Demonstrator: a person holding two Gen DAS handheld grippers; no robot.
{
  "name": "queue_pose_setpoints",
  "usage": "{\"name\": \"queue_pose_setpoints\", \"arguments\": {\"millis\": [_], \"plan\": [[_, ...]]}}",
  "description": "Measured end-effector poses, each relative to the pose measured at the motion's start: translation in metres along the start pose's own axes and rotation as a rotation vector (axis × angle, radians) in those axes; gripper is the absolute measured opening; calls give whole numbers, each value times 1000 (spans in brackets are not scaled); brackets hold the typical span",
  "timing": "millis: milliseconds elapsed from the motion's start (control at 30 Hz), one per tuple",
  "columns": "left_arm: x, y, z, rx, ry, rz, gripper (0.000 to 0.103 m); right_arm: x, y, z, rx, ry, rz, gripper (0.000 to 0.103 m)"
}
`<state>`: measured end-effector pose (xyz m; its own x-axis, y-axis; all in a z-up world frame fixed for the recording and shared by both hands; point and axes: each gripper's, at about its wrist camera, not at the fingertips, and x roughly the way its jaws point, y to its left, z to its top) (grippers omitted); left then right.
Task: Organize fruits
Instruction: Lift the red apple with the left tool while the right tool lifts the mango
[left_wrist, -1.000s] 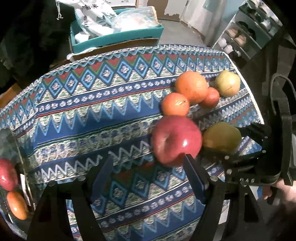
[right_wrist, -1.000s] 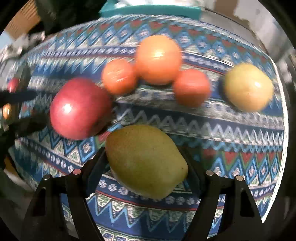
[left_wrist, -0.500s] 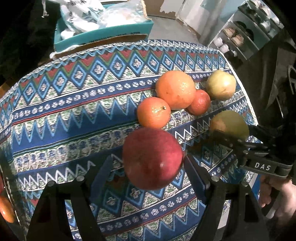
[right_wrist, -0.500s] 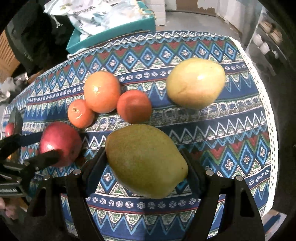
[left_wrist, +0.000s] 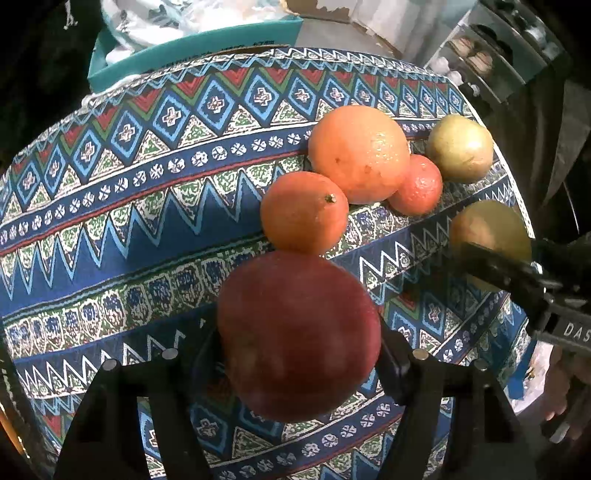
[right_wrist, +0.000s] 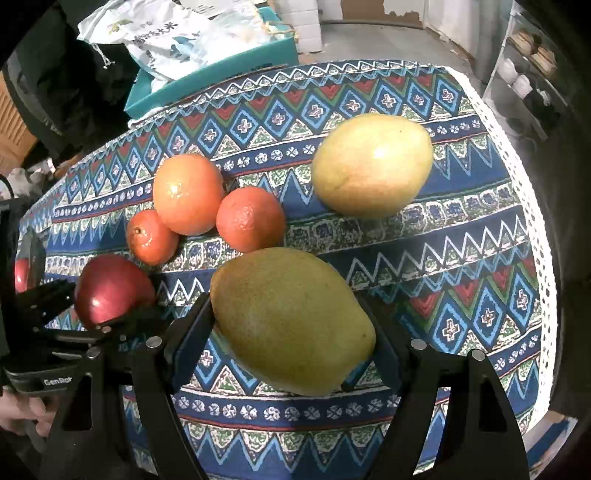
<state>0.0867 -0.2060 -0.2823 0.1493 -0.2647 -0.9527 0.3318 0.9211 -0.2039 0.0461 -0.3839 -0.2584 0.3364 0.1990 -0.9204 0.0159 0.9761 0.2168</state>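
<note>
Patterned blue tablecloth (right_wrist: 461, 258), teal box (right_wrist: 221, 70) behind, left gripper (left_wrist: 299, 354) gripping apple (left_wrist: 299, 332), right gripper (right_wrist: 291, 332) gripping mango (right_wrist: 291, 317)

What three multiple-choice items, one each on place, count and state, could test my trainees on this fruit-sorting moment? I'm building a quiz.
1. Where does the yellow mango lie?
A. on the tablecloth
B. in the teal box
C. in a gripper

2. How many orange citrus fruits lie together on the cloth?
A. one
B. three
C. five

3. What does the left gripper hold?
A. nothing
B. an orange
C. the red apple

Key:
1 A, it rests free on the patterned cloth.
2 B, one large and two small cluster together.
3 C, its fingers close on the apple's sides, while the right gripper grips the green mango.
</note>
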Motion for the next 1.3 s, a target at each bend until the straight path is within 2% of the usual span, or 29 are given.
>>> {"name": "queue_pose_setpoints", "arguments": {"millis": [367,767,1300], "plan": [[-12,6,-9,-6,-31,16,73,-11,15,7,-20,-40,3,78],[-69,19,-14,-25,-147,49,73,-40,39,16,-64,-120,17,78],[-132,28,-23,-45,-264,46,74,-94,81,21,-133,-240,82,78]]}}
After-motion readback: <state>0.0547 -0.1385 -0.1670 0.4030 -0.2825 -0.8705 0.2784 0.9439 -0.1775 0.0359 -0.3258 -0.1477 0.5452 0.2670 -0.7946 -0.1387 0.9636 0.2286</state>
